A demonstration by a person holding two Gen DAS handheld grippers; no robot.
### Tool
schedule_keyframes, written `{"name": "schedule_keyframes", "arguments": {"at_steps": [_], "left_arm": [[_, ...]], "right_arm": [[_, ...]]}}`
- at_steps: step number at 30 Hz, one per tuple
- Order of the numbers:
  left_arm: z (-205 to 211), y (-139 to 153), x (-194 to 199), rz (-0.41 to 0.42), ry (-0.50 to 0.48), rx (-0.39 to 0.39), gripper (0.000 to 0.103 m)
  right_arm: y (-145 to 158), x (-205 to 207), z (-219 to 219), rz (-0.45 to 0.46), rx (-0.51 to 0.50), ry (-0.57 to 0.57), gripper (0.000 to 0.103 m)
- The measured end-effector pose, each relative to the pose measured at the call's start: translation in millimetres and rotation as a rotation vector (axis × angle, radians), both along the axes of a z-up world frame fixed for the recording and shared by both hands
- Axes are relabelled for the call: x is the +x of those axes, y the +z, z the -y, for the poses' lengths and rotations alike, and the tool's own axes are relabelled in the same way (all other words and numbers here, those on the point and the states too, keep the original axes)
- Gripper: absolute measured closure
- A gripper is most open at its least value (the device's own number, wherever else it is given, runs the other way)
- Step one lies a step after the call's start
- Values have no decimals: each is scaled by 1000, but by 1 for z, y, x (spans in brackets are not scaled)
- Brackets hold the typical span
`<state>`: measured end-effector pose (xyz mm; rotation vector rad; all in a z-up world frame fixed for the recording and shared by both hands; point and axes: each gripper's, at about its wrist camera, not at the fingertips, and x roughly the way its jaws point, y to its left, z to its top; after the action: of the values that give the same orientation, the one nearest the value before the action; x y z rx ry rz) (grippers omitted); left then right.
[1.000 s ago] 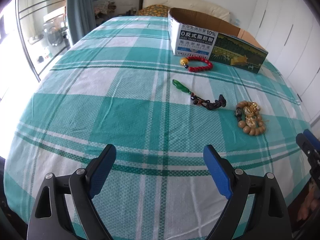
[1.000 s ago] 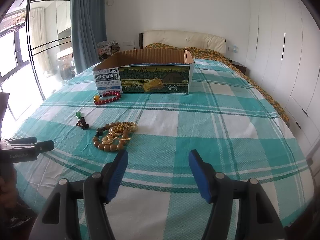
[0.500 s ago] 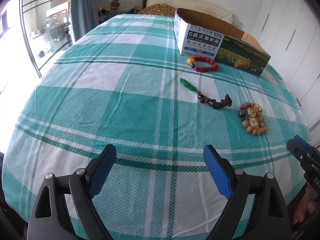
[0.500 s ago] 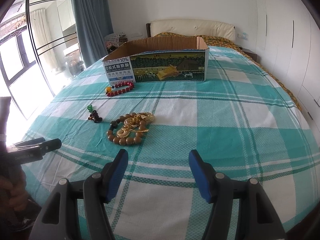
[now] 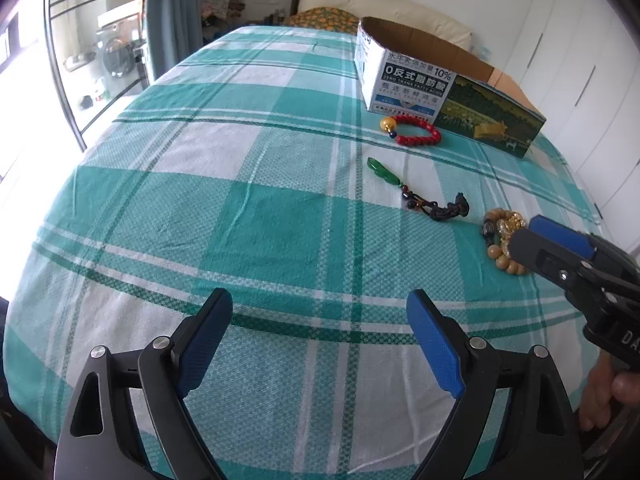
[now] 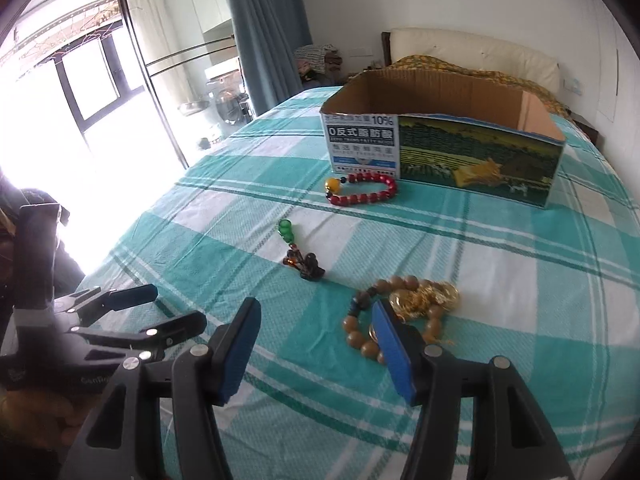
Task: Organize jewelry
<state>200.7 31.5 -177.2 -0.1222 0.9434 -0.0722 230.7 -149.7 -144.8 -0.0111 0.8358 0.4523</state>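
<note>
Three pieces lie on the teal plaid bed. A red bead bracelet (image 5: 416, 133) (image 6: 366, 190) lies by the open cardboard box (image 5: 436, 88) (image 6: 440, 152). A green pendant on a dark cord (image 5: 416, 196) (image 6: 298, 252) lies in the middle. A wooden bead bracelet with gold charms (image 5: 500, 236) (image 6: 404, 304) lies nearest. My right gripper (image 6: 316, 336) is open, its right finger just in front of the wooden beads; it also shows in the left wrist view (image 5: 540, 240). My left gripper (image 5: 320, 328) is open and empty over the bed's near part.
The box stands at the far side of the bed, open side up. A window and blue curtain (image 6: 264, 32) are to the left, white wardrobes (image 5: 580, 60) to the right. The bed edge lies close below both grippers.
My right gripper has moved forward and left up to the wooden bead bracelet. My left gripper has moved a little closer to the jewelry. Both stay open.
</note>
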Motion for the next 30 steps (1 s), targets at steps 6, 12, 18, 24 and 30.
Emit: {"name": "schedule_keyframes", "arguments": {"at_steps": [6, 12, 18, 24, 30], "left_arm": [[-2, 7, 2, 9, -21, -5, 13], [22, 9, 14, 20, -107, -19, 13], [57, 12, 40, 45, -170, 4, 13], [80, 5, 70, 41, -212, 30, 37], [85, -7, 75, 34, -232, 77, 81]], "right_arm": [[10, 19, 42, -1, 47, -180, 44], [-9, 1, 84, -92, 8, -194, 63], [-11, 15, 70, -82, 24, -141, 64], [-14, 20, 60, -130, 49, -125, 73], [-23, 15, 52, -153, 27, -106, 76]]}}
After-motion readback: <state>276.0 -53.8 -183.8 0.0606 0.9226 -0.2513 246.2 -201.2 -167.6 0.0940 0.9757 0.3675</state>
